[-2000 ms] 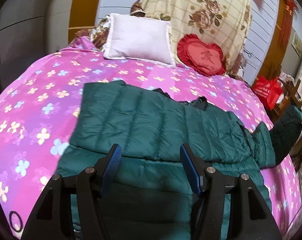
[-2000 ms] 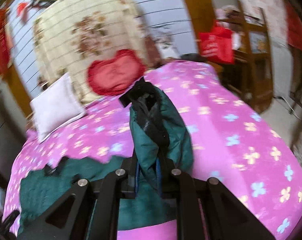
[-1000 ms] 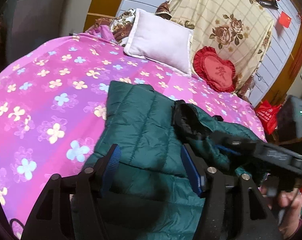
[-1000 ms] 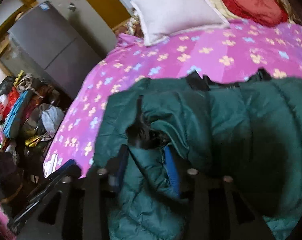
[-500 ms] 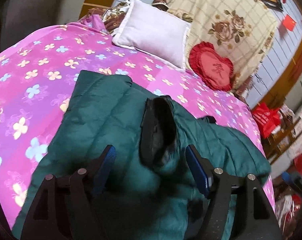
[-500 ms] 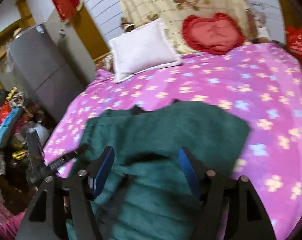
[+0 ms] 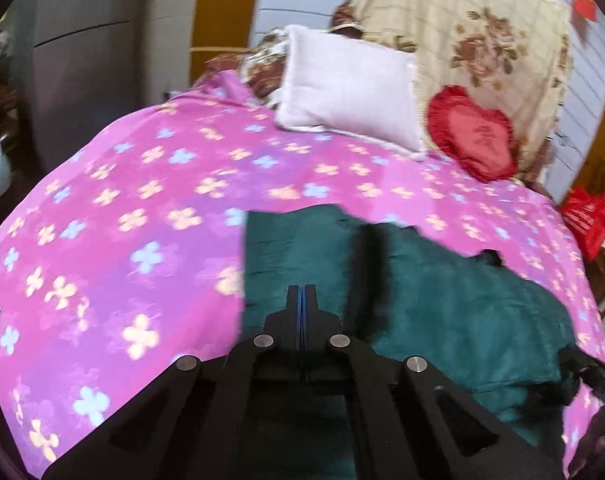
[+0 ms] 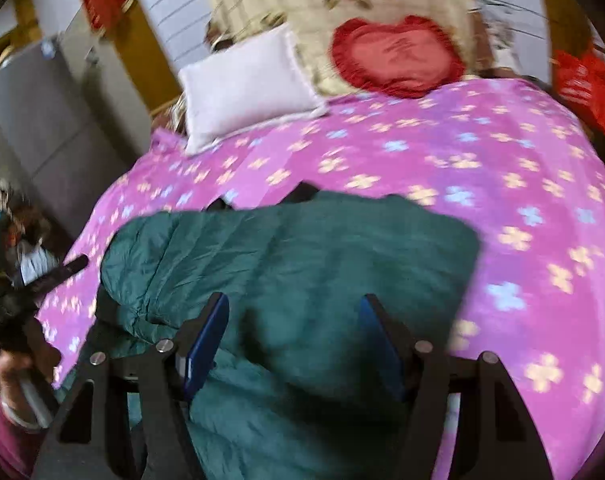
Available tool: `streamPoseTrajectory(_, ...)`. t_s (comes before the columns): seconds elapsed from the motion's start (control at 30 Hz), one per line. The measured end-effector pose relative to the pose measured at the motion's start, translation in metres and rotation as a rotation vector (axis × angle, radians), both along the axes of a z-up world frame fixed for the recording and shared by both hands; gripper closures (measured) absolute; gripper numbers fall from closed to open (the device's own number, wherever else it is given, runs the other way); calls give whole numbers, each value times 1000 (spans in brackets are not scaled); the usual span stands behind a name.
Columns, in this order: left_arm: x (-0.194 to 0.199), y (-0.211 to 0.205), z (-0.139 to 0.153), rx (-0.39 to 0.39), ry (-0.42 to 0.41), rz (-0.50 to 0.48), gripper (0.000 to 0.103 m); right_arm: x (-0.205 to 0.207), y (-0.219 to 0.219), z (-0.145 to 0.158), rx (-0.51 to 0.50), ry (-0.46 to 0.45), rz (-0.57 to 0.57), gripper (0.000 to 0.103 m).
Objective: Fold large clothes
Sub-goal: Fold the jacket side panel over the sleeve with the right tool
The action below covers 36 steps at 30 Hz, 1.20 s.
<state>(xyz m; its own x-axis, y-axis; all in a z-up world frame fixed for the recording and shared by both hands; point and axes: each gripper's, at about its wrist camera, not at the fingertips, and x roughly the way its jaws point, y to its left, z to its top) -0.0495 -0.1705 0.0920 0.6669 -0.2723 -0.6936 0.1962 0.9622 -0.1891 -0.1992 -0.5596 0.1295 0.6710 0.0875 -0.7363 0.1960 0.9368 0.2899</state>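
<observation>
Soft, even daylight; both fisheye views motion-blurred, with dark vignetted corners.

A dark green quilted puffer jacket (image 7: 454, 312) lies folded on the bed (image 7: 114, 216), on its pink bedspread printed with small flowers. It sits at the near part of the bed, well apart from the pillows at the head. The jacket (image 8: 302, 264) forms a broad, roughly rectangular bundle, its padded channels running across the top layer. From the left wrist view, a black furry strip (image 7: 368, 276), seemingly hood trim or lining, runs along the top from far to near. Small bits of black lining (image 8: 302, 192) peek out along the far edge. The surface is puffy and slightly wrinkled, with one rounded corner toward the left side.
</observation>
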Motion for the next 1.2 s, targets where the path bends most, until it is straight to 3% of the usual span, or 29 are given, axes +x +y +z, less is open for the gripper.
streamPoseTrajectory(0.1,8,14,-17,-58,72,19,103,35,25,-34,-5,77,22,31)
streamPoseTrajectory(0.17,12,21,-17,-145,109,15,103,49,39,-51,-56,110,24,30)
streamPoseTrajectory(0.2,12,22,-15,-185,105,0,97,51,44,-52,-83,110,27,30)
streamPoseTrajectory(0.23,11,23,-11,-216,92,-16,84,51,48,-50,-104,113,35,30)
streamPoseTrajectory(0.27,10,22,-8,-239,77,-26,57,50,49,-46,-104,115,46,30)
streamPoseTrajectory(0.3,7,21,-4,-276,51,-33,44,47,50,-43,-98,113,53,31)
streamPoseTrajectory(0.37,5,17,-1,-316,29,-42,42,38,46,-34,-79,105,57,30)
streamPoseTrajectory(0.5,19,-19,-17,-246,106,-104,42,14,25,-14,-59,58,19,30)
streamPoseTrajectory(0.53,22,-24,-22,-234,121,-109,46,10,18,-10,-63,47,4,29)
streamPoseTrajectory(0.6,23,-31,-33,-226,147,-121,93,2,3,-3,-75,29,-31,26)
streamPoseTrajectory(0.67,21,-33,-33,-213,141,-140,101,-7,-13,6,-88,13,-78,26)
streamPoseTrajectory(0.83,-4,-25,-5,-82,14,-118,103,-17,-47,13,-63,-24,-183,26)
streamPoseTrajectory(0.93,-11,-16,-7,-35,19,-93,103,-2,-40,0,-66,-10,-152,26)
streamPoseTrajectory(1.03,-2,-12,-22,-46,65,-87,103,26,-20,-24,-91,27,-104,26)
streamPoseTrajectory(1.1,2,-13,-26,-66,90,-83,96,46,-8,-42,-141,64,-87,24)
streamPoseTrajectory(1.2,0,-15,-18,-49,53,-77,85,71,4,-60,-262,107,-64,21)
